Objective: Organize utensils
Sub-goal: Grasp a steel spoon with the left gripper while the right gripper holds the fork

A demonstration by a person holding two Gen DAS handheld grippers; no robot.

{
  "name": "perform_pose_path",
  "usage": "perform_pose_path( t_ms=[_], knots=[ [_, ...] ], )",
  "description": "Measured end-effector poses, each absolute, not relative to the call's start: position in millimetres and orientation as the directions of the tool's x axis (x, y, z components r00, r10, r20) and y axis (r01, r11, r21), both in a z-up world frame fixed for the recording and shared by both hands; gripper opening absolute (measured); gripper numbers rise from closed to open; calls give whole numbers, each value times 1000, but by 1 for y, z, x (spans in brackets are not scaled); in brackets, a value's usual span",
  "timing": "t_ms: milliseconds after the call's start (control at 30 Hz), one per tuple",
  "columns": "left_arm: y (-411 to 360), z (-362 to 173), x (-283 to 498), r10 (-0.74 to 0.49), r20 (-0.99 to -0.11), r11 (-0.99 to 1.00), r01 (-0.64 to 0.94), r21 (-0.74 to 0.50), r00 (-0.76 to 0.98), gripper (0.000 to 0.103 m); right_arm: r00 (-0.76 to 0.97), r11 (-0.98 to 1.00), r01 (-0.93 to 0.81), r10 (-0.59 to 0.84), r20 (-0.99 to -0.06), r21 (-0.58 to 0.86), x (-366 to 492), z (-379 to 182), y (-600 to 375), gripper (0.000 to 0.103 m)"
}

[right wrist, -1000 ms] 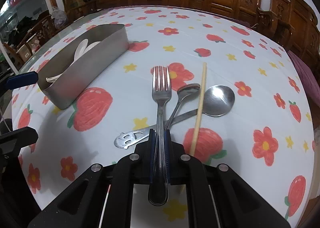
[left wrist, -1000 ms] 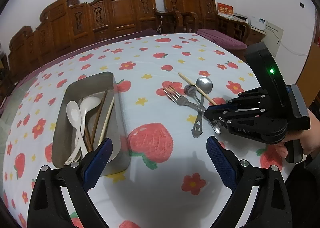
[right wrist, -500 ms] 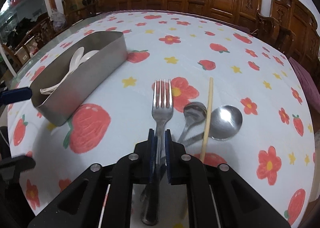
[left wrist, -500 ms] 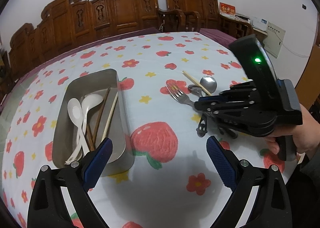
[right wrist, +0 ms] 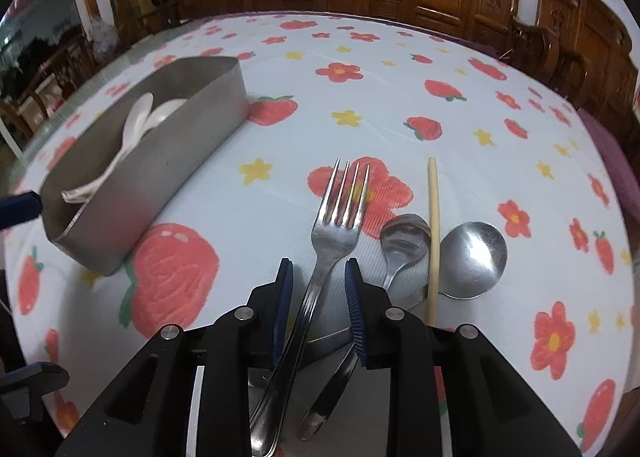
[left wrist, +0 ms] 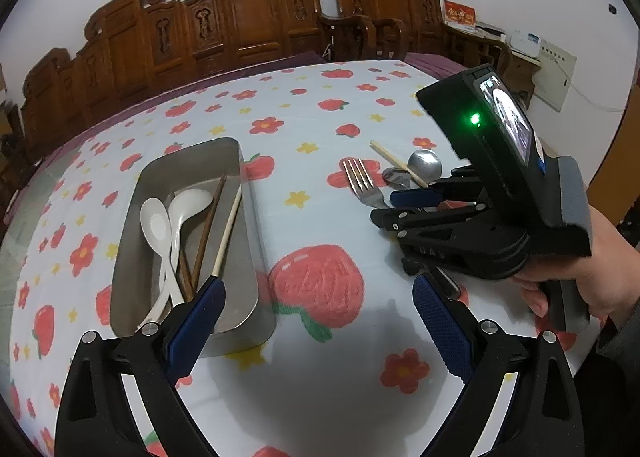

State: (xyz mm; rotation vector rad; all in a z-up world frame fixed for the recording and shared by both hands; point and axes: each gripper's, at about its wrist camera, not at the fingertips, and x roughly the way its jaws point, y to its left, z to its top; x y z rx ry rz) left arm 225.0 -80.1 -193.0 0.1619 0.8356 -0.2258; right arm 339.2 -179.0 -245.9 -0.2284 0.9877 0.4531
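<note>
A metal fork [right wrist: 338,225] lies between the jaws of my right gripper [right wrist: 319,281], which stand apart around its neck and do not press it. It also shows in the left wrist view [left wrist: 362,183]. Beside it lie two metal spoons [right wrist: 472,257], [right wrist: 404,241] and one pale chopstick [right wrist: 433,225]. The steel tray [left wrist: 250,241] at the left holds two white spoons [left wrist: 160,221] and several chopsticks [left wrist: 208,225]. My left gripper [left wrist: 316,317] is open and empty, hovering near the tray's front corner.
The table is covered by a white cloth with strawberries and flowers [left wrist: 316,281]. Carved wooden chairs [left wrist: 248,21] line its far side. A hand [left wrist: 576,277] holds the right gripper at the table's right edge.
The right gripper was shut on the fork and lifted it slightly. Now its jaws have opened and the fork is free between them. The left gripper has barely moved.
</note>
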Motion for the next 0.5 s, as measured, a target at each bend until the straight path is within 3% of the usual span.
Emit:
perform_pose_path(
  t_ms=[133, 300, 500],
  knots=[
    [-81, -193, 228, -128, -748, 966, 253, 55, 651, 91, 461, 889, -455, 282, -841, 49, 337, -242, -183, 8],
    [-86, -192, 234, -134, -751, 968, 249, 42, 647, 91, 504, 894, -405, 394, -769, 192, 333, -210, -219, 8],
    [-103, -198, 248, -150, -757, 965, 259, 27, 636, 91, 572, 915, -317, 395, -719, 250, 331, -191, -276, 8]
  ],
)
